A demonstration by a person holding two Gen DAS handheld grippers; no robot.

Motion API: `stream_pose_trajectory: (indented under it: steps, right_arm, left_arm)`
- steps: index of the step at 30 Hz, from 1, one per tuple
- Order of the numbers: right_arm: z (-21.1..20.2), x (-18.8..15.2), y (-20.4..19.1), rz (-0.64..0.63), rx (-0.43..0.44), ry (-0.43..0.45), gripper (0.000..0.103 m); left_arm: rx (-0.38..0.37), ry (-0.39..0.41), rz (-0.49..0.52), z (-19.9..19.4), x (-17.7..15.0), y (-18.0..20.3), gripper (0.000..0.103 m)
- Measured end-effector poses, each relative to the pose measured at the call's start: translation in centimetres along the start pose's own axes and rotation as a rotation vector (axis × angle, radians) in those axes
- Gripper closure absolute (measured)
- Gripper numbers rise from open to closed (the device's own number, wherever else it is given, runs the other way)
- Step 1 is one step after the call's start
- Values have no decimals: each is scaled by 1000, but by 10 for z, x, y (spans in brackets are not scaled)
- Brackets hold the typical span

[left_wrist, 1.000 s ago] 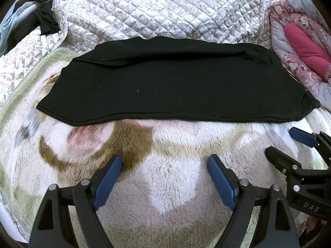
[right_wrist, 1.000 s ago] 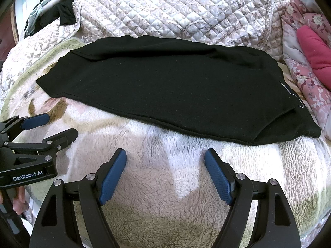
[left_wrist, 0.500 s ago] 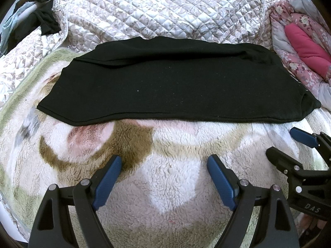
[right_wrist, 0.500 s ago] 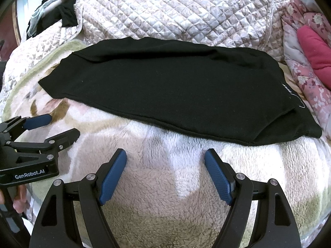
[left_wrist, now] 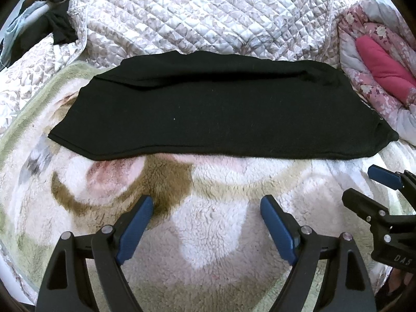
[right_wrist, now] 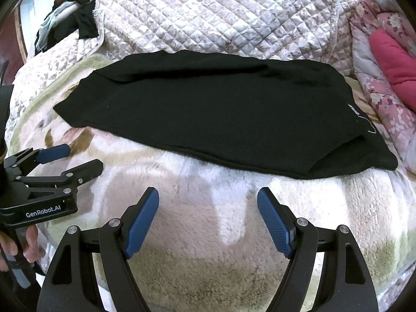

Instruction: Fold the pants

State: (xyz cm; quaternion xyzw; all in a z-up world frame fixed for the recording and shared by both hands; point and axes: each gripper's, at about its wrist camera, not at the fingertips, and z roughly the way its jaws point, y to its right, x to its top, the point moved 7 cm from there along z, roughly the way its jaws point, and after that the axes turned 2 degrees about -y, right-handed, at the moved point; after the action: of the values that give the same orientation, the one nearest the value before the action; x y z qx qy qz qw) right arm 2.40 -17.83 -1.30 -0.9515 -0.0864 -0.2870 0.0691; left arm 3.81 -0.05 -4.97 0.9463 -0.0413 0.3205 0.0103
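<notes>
the black pants lay flat across the fleece blanket, lengthwise left to right, apparently already doubled leg on leg, with the quilted cover behind. the left gripper and right gripper both hovered short of the near hem, jaws spread wide and holding nothing. to fold well, each should probably pinch both layers at one end's corners and carry that end evenly over to the other. small white lettering near the pants' right end was too small to read; the left gripper's body read "genrobot.ai", the right's "das".
</notes>
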Motion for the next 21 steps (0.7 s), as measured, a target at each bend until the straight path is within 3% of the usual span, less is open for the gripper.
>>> stream_pose_trajectory:
  steps: [10, 18, 21]
  right_arm:
    - [-11, 3, 33, 74, -34, 31, 25]
    - [-14, -2, 99, 290, -81, 37, 25]
    - [-7, -7, 123, 408, -53, 20, 25]
  left_arm:
    - [4, 28, -36, -6, 8, -15, 16]
    - [37, 22, -169, 1, 16, -61, 16]
    - [46, 9, -237, 8, 18, -81, 16]
